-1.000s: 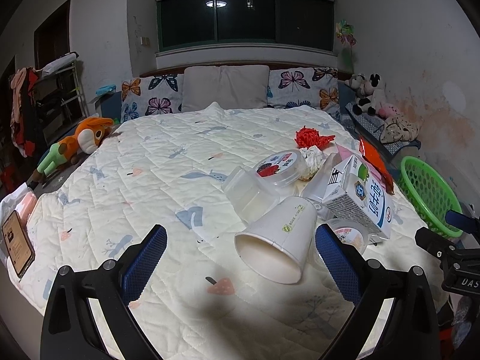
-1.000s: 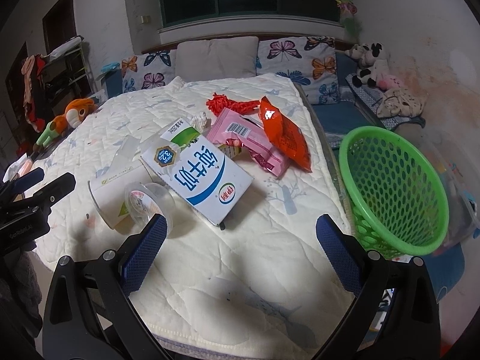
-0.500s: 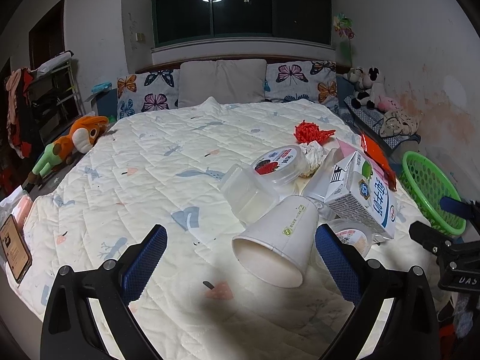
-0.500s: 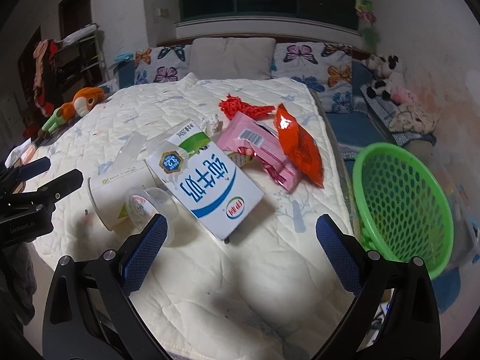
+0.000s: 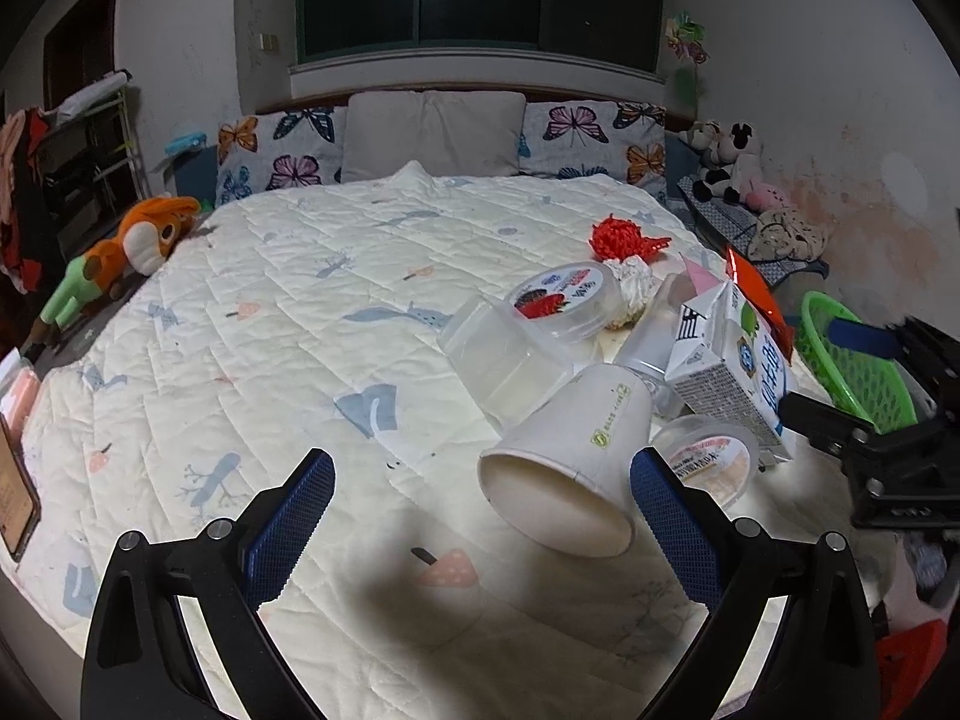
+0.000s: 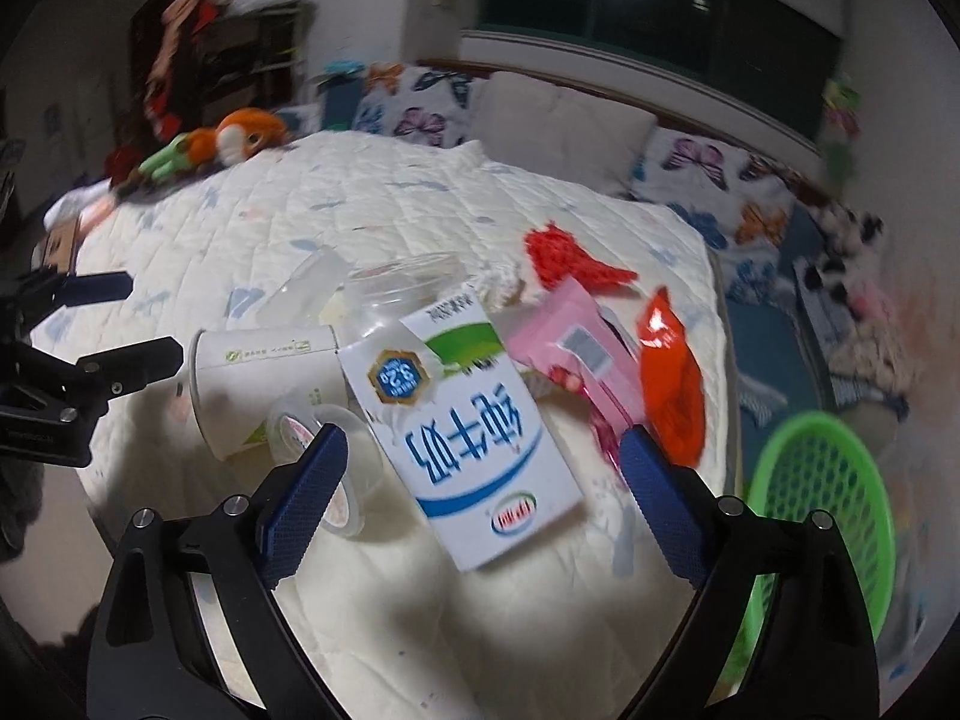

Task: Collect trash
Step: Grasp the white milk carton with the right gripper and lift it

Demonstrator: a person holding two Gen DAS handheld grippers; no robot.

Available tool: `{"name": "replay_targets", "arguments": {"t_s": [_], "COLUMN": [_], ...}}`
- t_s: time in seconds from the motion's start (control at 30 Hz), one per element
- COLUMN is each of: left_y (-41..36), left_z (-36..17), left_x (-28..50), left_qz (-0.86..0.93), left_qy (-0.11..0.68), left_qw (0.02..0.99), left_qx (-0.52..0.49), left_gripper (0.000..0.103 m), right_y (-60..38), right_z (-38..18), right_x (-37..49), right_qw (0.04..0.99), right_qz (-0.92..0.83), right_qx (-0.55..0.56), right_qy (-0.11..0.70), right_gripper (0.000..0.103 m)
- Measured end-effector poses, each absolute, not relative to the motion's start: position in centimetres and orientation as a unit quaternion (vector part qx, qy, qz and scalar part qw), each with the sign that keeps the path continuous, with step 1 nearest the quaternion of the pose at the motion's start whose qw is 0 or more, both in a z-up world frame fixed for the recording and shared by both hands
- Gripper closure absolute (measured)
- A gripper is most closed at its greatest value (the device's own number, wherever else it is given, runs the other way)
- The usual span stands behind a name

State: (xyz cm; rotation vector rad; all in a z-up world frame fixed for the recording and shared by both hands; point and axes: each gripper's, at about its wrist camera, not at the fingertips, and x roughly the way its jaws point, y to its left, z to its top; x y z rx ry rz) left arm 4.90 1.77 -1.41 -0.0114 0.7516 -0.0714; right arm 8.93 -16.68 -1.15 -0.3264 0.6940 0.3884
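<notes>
Trash lies in a heap on the bed's right side. A white paper cup lies on its side, mouth toward my open, empty left gripper. A white-and-blue milk carton lies flat between the open fingers of my right gripper, which is empty. Around them are small clear lidded cups, a clear tub, a strawberry-label tub, a pink packet, an orange wrapper and red netting. A green basket stands beside the bed at right.
The quilted bed has butterfly pillows at its head. An orange plush toy lies at the left edge, a phone at the near left. Soft toys sit by the right wall.
My right gripper has swung left and closer, bringing the milk carton between its fingers. My left gripper has edged forward toward the paper cup. The trash has not moved.
</notes>
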Motion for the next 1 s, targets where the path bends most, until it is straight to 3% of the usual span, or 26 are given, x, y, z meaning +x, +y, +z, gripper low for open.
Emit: {"name": "replay_targets", "arguments": {"t_s": [0.17, 0.27, 0.57, 0.77, 1.0], "left_y": [1.6, 1.5, 1.2, 0.7, 0.3], "left_z": [-1.8, -2.1, -3.1, -3.8, -4.6], "left_x": [4.7, 4.9, 5.6, 7.0, 8.0], "left_qz": [-0.054, -0.069, -0.117, -0.150, -0.181], "left_qy": [0.371, 0.381, 0.398, 0.404, 0.412], "left_qw": [0.927, 0.922, 0.908, 0.898, 0.885], "left_qx": [-0.008, -0.017, -0.062, -0.093, -0.121], "left_gripper": [0.008, 0.018, 0.029, 0.038, 0.054], "right_y": [-15.9, -15.2, -13.9, -14.2, -15.3], "right_z": [-1.3, -1.4, -2.3, -2.5, -2.0], "right_x": [10.3, 10.8, 12.4, 12.9, 12.3], "right_qw": [0.896, 0.889, 0.871, 0.867, 0.877], "right_qz": [0.219, 0.234, 0.252, 0.261, 0.251], "right_qx": [-0.182, -0.207, -0.239, -0.226, -0.204], "right_qy": [0.340, 0.336, 0.346, 0.359, 0.355], "right_gripper": [0.016, 0.016, 0.017, 0.033, 0.034]}}
